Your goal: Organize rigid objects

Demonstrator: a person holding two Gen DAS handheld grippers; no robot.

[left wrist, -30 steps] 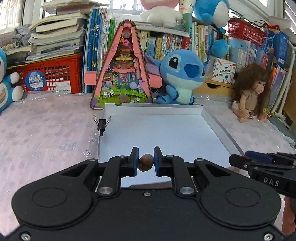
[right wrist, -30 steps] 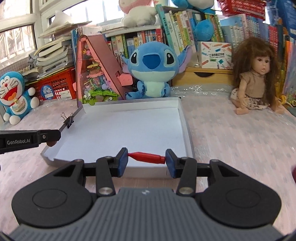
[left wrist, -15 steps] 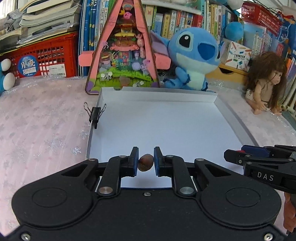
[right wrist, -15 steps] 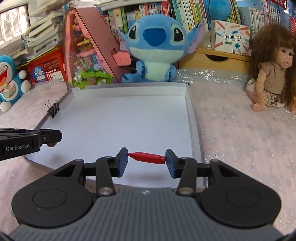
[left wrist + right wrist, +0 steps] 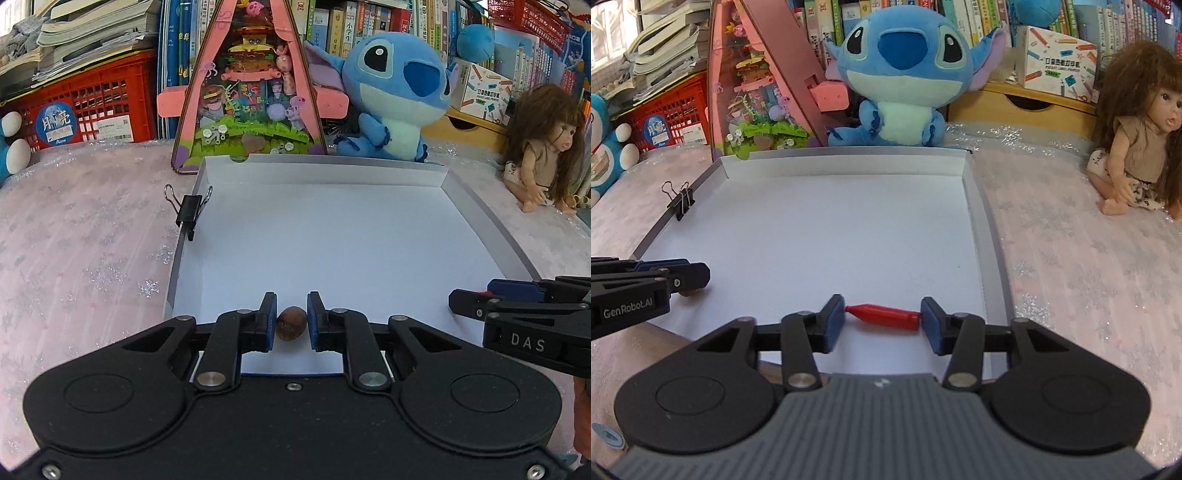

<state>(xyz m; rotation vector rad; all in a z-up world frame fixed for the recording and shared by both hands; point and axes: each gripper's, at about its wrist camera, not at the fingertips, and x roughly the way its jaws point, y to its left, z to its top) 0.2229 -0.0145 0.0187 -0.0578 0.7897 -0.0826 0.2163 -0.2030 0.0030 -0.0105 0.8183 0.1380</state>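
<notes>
Left wrist view: left claw (image 5: 291,320) pinches a brown nut (image 5: 291,328) between its pads, low over the near edge of the white tray (image 5: 491,236). This view alone shows the nut whole; in the right wrist view it is mostly hidden behind that claw.

Right wrist view: right claw (image 5: 882,319) jaws are opening around a red crayon-like piece (image 5: 884,316) lying crosswise on the tray floor, right pad just clear of it. Binder clip (image 5: 679,197) sits on the tray's left rim.

Both claws point forward and downward, side by side.

Bright daylight from upper-left windows; sharp focus, strong fisheye bending at edges, dark vignetted corners.
</notes>
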